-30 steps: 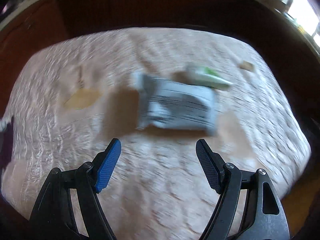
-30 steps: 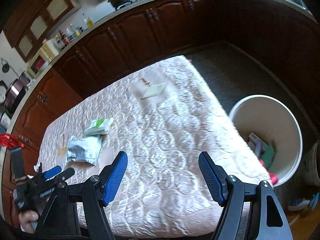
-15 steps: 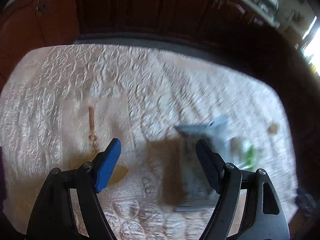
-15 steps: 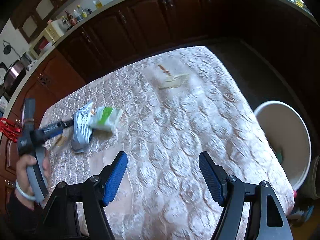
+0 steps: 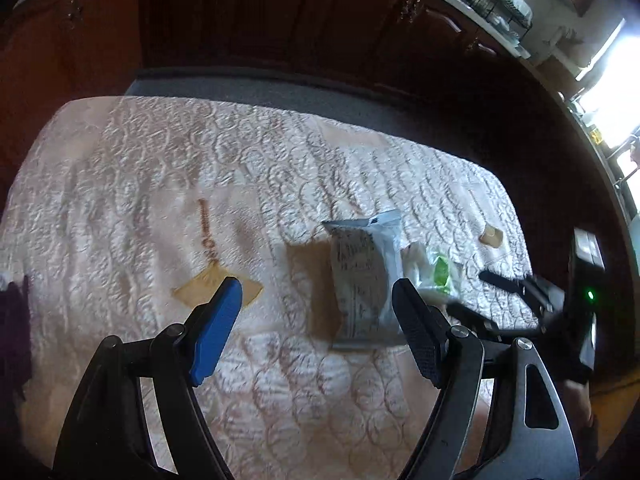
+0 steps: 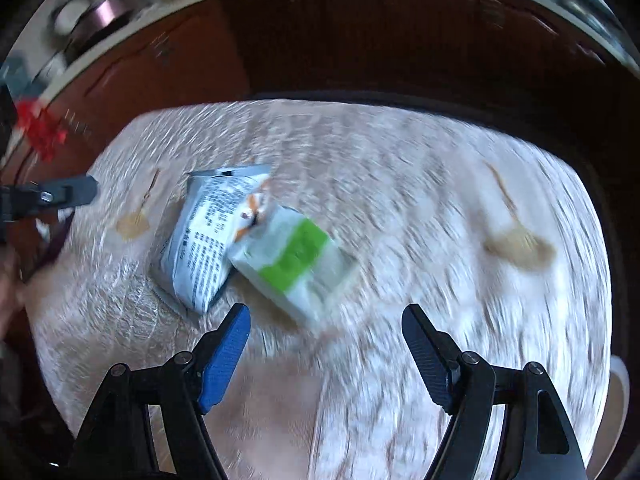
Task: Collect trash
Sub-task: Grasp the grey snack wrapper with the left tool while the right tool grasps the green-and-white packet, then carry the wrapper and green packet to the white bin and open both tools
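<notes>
A grey printed wrapper [image 5: 362, 280] lies on the quilted pink table cover [image 5: 160, 168], with a white-and-green packet [image 5: 434, 274] against its right side. In the right wrist view the grey wrapper [image 6: 208, 236] and the green packet [image 6: 296, 260] lie just ahead of my right gripper [image 6: 326, 344], which is open and empty. My left gripper [image 5: 316, 320] is open and empty, just short of the grey wrapper. The right gripper also shows in the left wrist view [image 5: 520, 300].
A tan wooden spoon-like scrap [image 5: 218, 292] lies left of the wrapper, another tan scrap [image 6: 518, 250] lies at the right, and a small tan piece [image 5: 491, 236] lies near the far right edge. Dark wood cabinets [image 5: 280, 20] ring the table. A white bin rim [image 6: 618, 396] shows at the right.
My right gripper has swung left and closer to the two packets, which now fill its view. My left gripper has shifted so the grey wrapper sits by its right finger.
</notes>
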### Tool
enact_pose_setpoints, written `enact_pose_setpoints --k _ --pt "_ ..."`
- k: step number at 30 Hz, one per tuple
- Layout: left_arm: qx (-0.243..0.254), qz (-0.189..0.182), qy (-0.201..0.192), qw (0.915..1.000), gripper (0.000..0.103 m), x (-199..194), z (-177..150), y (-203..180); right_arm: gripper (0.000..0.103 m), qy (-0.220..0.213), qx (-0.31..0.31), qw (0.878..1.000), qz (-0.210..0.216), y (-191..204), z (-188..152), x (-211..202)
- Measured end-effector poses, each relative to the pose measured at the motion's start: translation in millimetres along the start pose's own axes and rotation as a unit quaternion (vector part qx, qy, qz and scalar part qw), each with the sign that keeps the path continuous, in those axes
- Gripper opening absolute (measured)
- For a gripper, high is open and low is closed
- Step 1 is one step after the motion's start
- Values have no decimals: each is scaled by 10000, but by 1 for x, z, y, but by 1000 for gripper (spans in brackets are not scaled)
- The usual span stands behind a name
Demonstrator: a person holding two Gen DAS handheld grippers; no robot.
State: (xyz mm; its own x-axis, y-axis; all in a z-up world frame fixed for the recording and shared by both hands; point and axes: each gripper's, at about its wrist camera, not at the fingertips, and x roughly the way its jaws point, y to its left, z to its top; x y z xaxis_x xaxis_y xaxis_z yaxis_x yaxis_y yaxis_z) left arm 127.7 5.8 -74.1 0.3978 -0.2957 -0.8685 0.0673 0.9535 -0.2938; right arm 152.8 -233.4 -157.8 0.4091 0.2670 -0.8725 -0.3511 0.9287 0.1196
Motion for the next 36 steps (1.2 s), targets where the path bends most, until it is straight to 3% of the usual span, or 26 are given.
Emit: enact_pose_setpoints --k 6,8,9,10,12,15,18,22,23,25,28,36 --pt "0 18 167 9999 77 10 -4 -1 76 355 -809 9961 75 12 26 35" --pt "-34 -16 245 9997 77 17 -5 -6 75 384 -778 9962 115 12 28 43" --pt "-28 -49 259 9996 77 21 -5 -10 63 394 -713 9965 168 12 29 45" --pt "-18 -87 260 9996 77 24 -6 -14 55 382 -580 9972 271 9 29 45" --pt "14 -163 236 9996 77 30 -6 -23 51 220 -224 9993 217 3 24 39" --pt "104 -184 214 9995 80 43 -6 -39 50 183 634 9977 135 -19 11 24" --pt "185 67 188 9996 80 64 -6 -53 50 117 1311 9912 126 -38 -10 8" --pt "253 363 333 9985 80 92 -7 -63 50 -29 1540 9879 175 -42 -32 -8" --pt "255 421 399 9980 79 99 -8 -63 50 -75 1593 9870 223 -41 -35 -11" --pt "228 421 501 9976 58 107 -12 -62 50 -183 1708 9847 283 -43 -46 -21" --pt "255 300 406 9984 49 97 -17 -63 50 -308 1787 9831 257 -42 -58 -35" --pt "761 -170 1 9970 48 40 -30 -107 50 -831 2125 9735 126 -46 -89 -86"
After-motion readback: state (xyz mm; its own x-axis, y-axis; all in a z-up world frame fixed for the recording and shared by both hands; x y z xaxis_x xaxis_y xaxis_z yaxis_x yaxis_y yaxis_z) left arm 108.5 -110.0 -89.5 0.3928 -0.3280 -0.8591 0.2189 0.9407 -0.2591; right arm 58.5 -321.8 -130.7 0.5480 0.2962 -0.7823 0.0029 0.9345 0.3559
